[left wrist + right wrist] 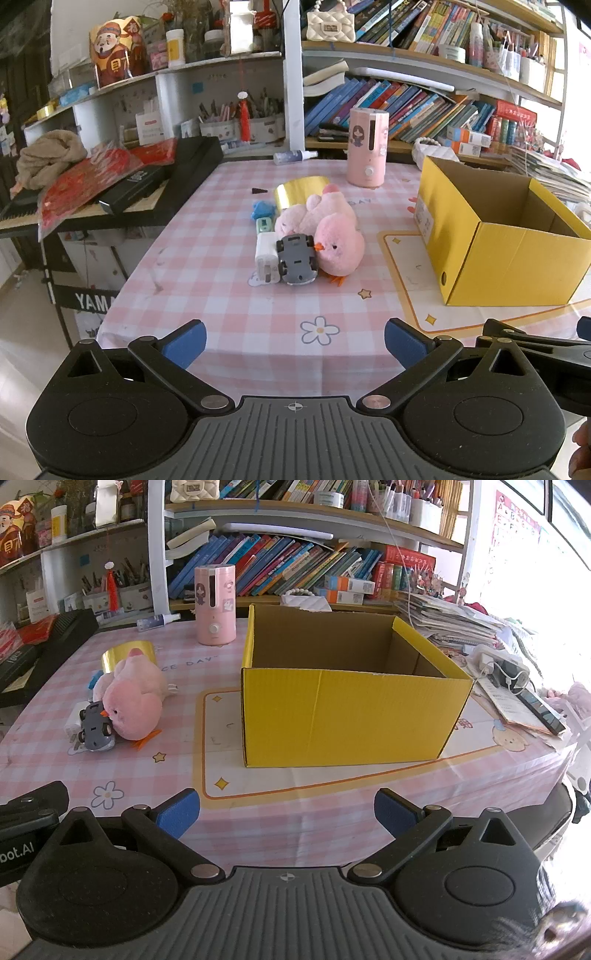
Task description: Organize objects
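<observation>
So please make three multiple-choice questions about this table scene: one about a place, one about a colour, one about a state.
1. Where does the small grey toy car lie?
A. inside the box
B. on the table, against the pink plush chick
C. on the bookshelf

2. What colour is the outside of the open cardboard box?
A. yellow
B. green
C. white

3. In what state are the left gripper and the right gripper?
A. both shut on a toy
B. one open, one shut
C. both open and holding nothing

Answers:
1. B, the car sits on the pink checked tablecloth, between the chick and a white charger plug.
2. A, its outer walls are yellow and its inside is brown.
3. C, the blue pads of each stand wide apart with only tablecloth between them.
</observation>
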Motion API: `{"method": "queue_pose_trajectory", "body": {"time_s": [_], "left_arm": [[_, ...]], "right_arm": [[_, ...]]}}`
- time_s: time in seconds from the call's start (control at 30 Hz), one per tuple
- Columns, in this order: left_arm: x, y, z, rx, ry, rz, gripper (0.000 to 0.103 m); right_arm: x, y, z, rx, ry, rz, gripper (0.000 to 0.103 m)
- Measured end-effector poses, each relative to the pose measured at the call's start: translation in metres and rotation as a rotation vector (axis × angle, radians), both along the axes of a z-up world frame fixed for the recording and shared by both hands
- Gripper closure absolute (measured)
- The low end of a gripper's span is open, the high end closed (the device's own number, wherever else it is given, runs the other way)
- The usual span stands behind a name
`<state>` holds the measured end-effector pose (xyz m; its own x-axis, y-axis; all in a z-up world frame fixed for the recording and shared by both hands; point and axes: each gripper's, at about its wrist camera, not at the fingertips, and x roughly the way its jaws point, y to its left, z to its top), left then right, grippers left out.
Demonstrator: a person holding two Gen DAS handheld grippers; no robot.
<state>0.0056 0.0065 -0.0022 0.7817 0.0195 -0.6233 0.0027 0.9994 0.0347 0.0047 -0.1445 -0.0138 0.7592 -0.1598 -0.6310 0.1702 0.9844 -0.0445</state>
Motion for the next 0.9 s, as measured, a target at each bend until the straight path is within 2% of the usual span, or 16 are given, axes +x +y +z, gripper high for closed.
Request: {"method": "queue_pose_trajectory", "body": {"time_s": [0.9], "left_arm": [[-0.0043,-0.0035,0.0011,0.004,0.000,-0.001,0.000]], "right_arm": [[-0.0063,-0.0039,0.0000,0.011,0.012,0.005,0.001]]}}
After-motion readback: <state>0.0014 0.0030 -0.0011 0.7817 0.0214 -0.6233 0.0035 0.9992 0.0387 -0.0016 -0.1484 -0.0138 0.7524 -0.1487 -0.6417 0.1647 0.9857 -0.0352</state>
